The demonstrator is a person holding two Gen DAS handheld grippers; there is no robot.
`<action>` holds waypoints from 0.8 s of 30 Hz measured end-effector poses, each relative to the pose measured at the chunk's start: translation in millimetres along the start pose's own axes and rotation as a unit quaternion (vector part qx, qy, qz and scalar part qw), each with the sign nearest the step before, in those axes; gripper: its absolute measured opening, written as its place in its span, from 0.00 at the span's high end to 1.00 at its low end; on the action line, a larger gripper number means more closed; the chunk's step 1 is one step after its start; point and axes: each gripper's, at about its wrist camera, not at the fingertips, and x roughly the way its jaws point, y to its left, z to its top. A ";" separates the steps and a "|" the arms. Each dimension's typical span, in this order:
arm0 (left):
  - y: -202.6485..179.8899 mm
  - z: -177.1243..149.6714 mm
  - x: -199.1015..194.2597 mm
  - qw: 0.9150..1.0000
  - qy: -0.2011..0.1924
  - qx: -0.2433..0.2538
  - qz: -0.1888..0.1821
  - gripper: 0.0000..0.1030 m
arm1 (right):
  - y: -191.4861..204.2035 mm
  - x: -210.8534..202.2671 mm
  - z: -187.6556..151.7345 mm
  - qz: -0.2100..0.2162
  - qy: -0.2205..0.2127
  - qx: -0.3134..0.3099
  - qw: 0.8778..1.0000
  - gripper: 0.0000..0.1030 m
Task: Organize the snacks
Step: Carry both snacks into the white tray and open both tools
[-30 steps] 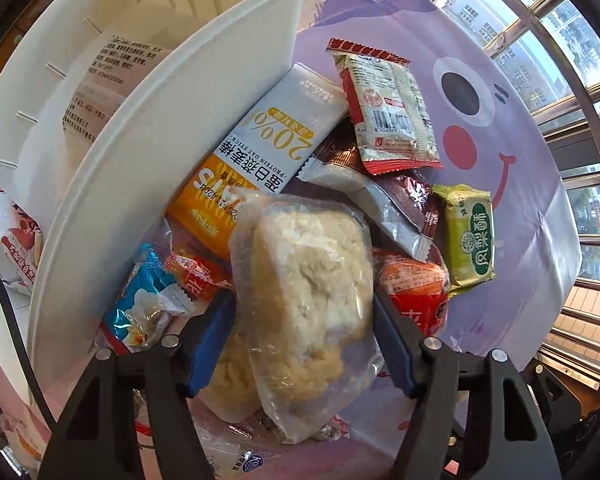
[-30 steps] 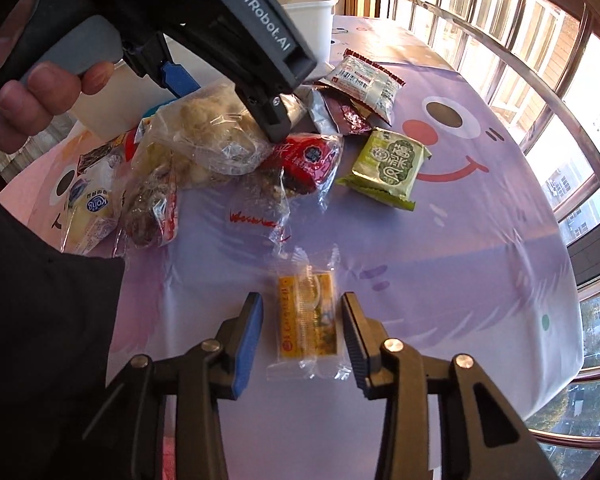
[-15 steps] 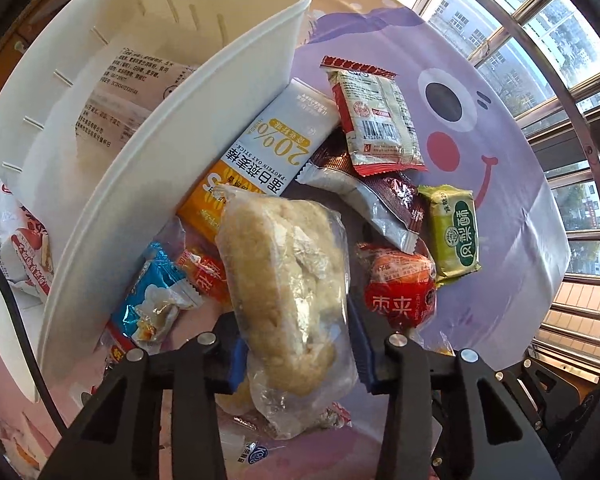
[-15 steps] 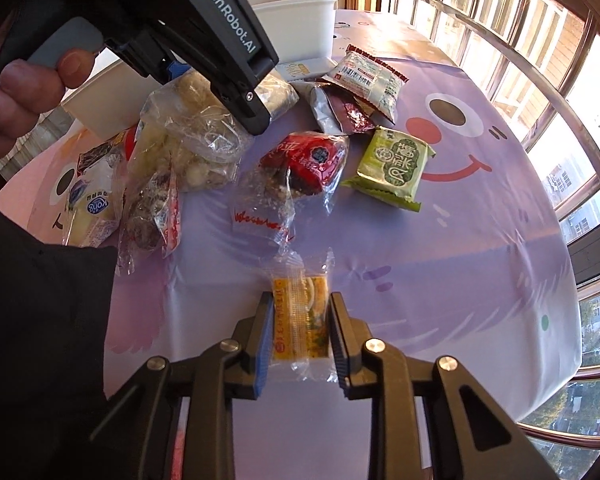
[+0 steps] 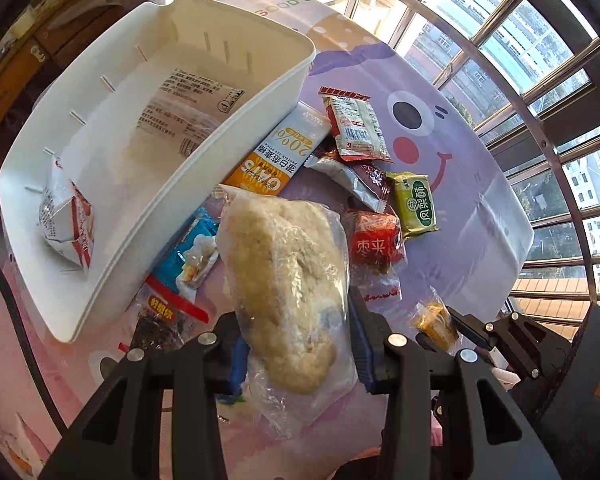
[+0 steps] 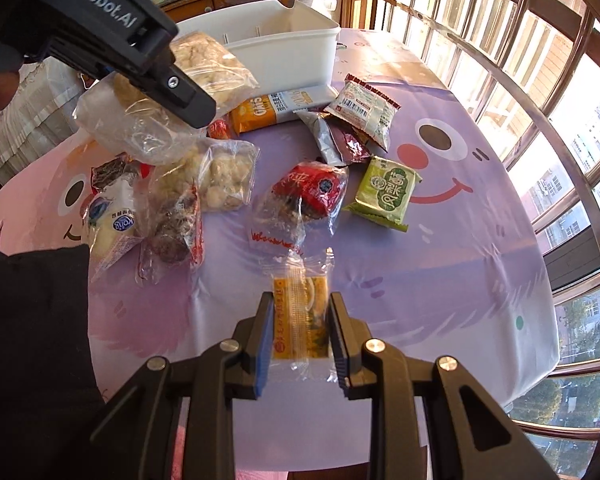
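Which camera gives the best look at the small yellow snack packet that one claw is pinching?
The right wrist view: the yellow packet sits centred and close between the right claw, its label facing the camera. In the left wrist view the same packet appears only small, angled and near the edge, behind the bagged pastry that the left claw grips.

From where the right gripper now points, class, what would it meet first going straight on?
Holding the yellow sachet, the right gripper points toward the red date-snack packet in clear wrap; that looks first in line, though depth is uncertain.
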 end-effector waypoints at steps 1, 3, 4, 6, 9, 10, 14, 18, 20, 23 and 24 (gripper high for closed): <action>3.5 -3.7 -5.5 1.000 0.001 -0.004 0.003 0.61 | 1.3 -3.1 1.6 0.000 -0.002 0.001 1.000 0.75; 9.4 -10.4 -11.3 1.000 -0.005 -0.017 0.001 0.61 | 4.1 -11.0 5.3 0.003 -0.010 0.002 1.000 0.75; 14.4 -14.1 -16.5 1.000 -0.007 -0.022 -0.001 0.61 | 5.9 -15.5 7.8 0.002 -0.015 0.001 1.000 0.75; 22.5 -19.1 -24.3 0.999 -0.011 -0.030 0.006 0.61 | 10.6 -23.3 13.4 -0.002 -0.024 -0.004 1.000 0.75; 36.6 -26.9 -38.2 0.999 -0.021 -0.046 0.011 0.61 | 19.0 -33.2 22.5 -0.004 -0.036 -0.013 0.999 0.75; 39.3 -28.0 -40.2 0.998 -0.024 -0.051 0.012 0.61 | 21.8 -36.6 26.1 -0.005 -0.040 -0.016 0.999 0.75; 58.7 -34.7 -60.4 0.997 -0.039 -0.068 0.024 0.61 | 30.6 -45.4 46.0 -0.007 -0.057 -0.026 0.998 0.75; 77.8 -38.8 -79.3 0.994 -0.055 -0.085 0.030 0.61 | 39.3 -53.3 68.2 -0.006 -0.073 -0.039 0.997 0.75; 87.3 -40.1 -87.2 0.993 -0.063 -0.095 0.034 0.61 | 45.0 -57.1 79.5 -0.003 -0.082 -0.048 0.995 0.75; 100.6 -40.6 -97.5 0.990 -0.074 -0.110 0.039 0.61 | 52.3 -58.4 97.4 0.007 -0.088 -0.058 0.994 0.75; 104.9 -40.5 -100.7 0.989 -0.078 -0.115 0.041 0.61 | 55.0 -58.5 103.6 0.012 -0.091 -0.062 0.994 0.75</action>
